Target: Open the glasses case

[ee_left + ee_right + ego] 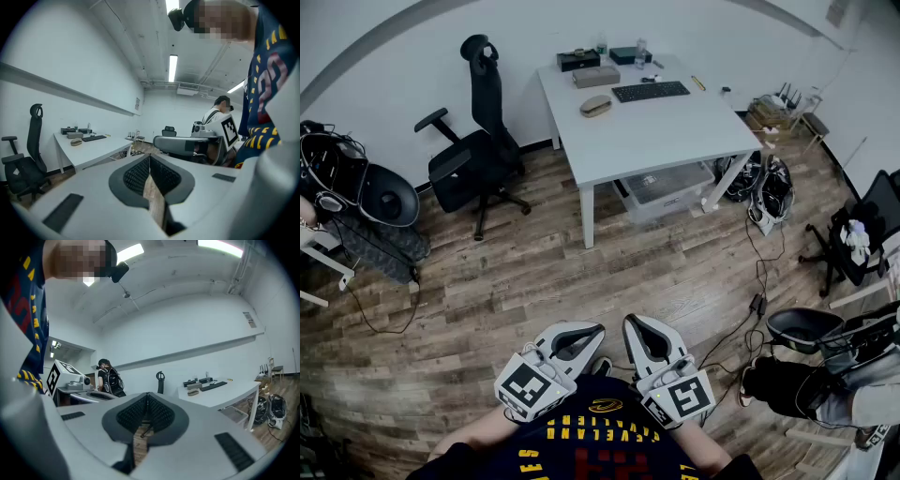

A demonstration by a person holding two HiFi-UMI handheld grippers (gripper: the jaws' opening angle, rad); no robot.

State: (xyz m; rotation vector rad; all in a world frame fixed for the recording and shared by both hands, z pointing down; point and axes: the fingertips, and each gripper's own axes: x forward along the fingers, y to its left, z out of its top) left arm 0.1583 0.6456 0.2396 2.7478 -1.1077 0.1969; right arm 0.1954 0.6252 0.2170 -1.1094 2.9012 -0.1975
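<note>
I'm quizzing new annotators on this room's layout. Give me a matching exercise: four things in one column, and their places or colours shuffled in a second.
Things:
1. glasses case
2. keyboard
3. storage bin
4. office chair

Places or colours:
A. under the table
B. black, flat on the tabletop
C. on the floor, left of the table in the head view
D. tan, oval, on the tabletop

Pairs: 1-D, 2-B, 3-A, 4-C

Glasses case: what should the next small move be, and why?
Probably step toward the white table: the glasses case lies on it, far across the floor, while the left gripper and right gripper are shut, empty and close to the person's body.
</note>
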